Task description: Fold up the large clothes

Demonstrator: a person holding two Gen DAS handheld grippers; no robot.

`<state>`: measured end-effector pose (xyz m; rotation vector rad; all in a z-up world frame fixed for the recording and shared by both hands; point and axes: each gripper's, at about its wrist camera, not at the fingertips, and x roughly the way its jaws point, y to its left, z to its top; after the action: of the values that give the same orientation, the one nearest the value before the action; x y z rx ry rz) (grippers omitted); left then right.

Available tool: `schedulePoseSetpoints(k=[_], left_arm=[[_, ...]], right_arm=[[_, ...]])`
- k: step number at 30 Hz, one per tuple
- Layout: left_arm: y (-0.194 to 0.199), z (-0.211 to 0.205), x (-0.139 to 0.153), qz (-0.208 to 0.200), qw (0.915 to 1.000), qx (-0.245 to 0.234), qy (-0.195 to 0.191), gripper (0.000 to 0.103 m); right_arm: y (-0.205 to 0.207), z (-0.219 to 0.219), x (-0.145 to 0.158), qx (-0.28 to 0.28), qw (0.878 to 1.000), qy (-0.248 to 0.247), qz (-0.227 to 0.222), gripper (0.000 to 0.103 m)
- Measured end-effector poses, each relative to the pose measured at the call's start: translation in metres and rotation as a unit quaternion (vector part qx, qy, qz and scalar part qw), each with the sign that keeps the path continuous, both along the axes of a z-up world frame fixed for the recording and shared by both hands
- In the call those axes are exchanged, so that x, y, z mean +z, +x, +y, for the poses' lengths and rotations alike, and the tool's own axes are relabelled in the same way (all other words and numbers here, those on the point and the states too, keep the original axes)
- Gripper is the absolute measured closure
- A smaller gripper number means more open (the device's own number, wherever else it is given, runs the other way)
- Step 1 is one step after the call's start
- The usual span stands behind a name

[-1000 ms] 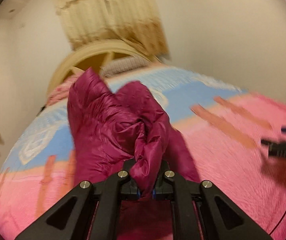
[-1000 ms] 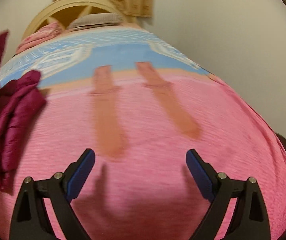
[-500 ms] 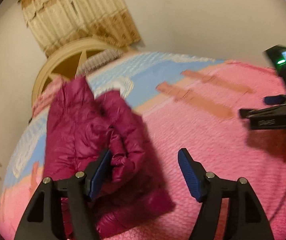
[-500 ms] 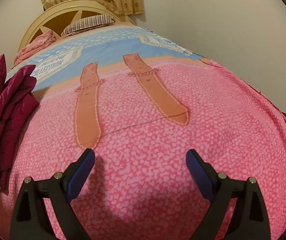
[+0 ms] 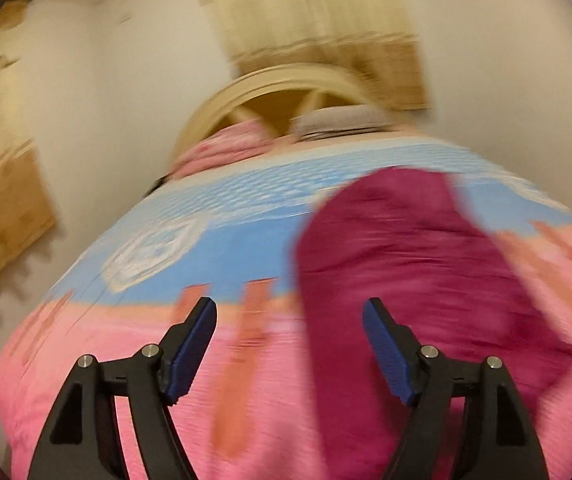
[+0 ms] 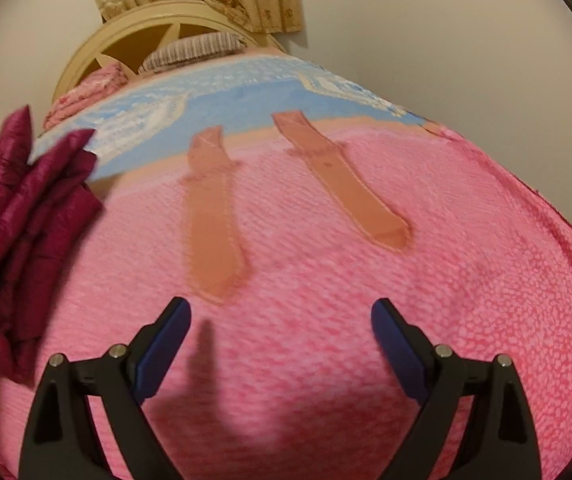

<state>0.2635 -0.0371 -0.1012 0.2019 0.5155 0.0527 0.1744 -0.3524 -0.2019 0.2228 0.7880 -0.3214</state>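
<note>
Left wrist view puts the magenta jacket (image 5: 405,264) on the bed (image 5: 86,360) just ahead-right of my left gripper (image 5: 289,344), jaws opening, empty; its length runs away from me. Right gripper (image 6: 282,344) gapes empty, farther off.

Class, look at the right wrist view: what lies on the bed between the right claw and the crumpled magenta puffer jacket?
Only bare pink bedspread. Nothing sits between the open right claw and the magenta puffer jacket, as the right wrist view shows.
</note>
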Motion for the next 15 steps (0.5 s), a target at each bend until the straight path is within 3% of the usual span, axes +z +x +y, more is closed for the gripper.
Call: schedulePoseSetpoints(k=[5,9,12,15], left_arm=[[0.078,0.044,-0.03,0.075,0.9891,0.114,-0.054,0.027],[0.1,0.042,-0.033,0.099,0.9827,0.123,-0.096,0.027],[0.101,0.023,-0.027,0.091,0.986,0.106,-0.091,0.027],[0.105,0.011,-0.023,0.083,0.9886,0.092,-0.086,0.027]], right_arm=[[0.038,0.045,0.041,0.046,0.999,0.002,-0.029,0.025],[0.09,0.093,0.088,0.091,0.994,0.011,-0.066,0.031],[0.124,0.134,0.119,0.128,0.987,0.008,-0.094,0.032],[0.156,0.166,0.124,0.164,0.98,0.04,-0.107,0.038]])
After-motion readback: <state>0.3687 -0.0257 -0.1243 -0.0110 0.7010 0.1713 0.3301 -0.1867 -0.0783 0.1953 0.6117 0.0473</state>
